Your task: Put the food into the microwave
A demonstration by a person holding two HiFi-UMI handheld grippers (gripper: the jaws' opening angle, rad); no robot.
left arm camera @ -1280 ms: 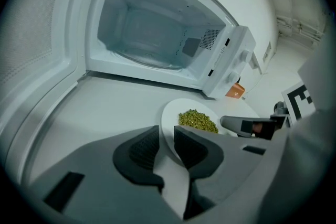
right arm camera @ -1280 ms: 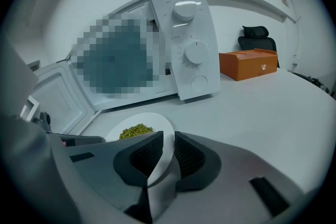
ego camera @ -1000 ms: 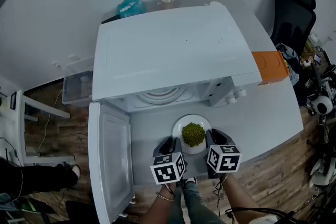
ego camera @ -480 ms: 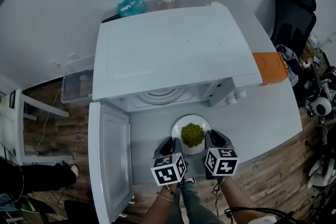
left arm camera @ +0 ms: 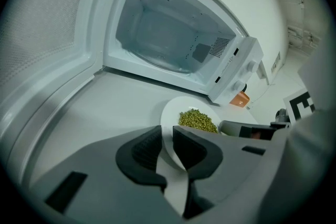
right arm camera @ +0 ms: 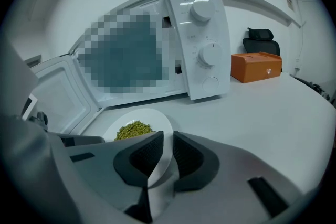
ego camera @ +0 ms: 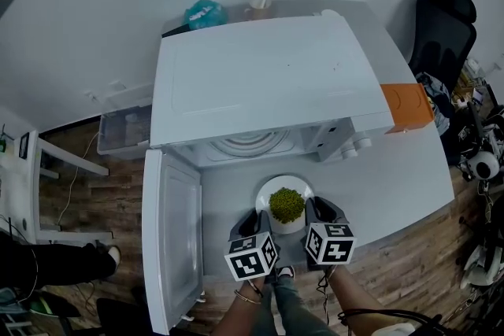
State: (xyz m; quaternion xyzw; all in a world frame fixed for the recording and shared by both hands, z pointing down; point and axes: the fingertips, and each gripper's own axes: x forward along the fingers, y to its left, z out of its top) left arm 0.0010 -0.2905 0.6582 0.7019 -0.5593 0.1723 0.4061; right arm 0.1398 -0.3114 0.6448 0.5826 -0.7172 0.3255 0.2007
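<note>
Head view: we see the plate (ego camera: 275,186) of green food (ego camera: 287,204) just outside the open microwave (ego camera: 268,79), at its 6 o'clock. It has hardly shifted since a second ago, so we judge loading has barely started.
Left gripper view: the left gripper (left arm camera: 167,140) has its jaws nearly together, pinching the plate's rim. The empty cavity (left arm camera: 168,39) waits at 12 o'clock.
Right gripper view: the right gripper (right arm camera: 168,147) has its jaws clamped on the opposite rim. The control panel (right arm camera: 202,39) stands at 1 o'clock.

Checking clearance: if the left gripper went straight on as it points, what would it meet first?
The left gripper, shut on the plate, would probably reach the microwave first, near its open front's lower edge; depth is unclear.
</note>
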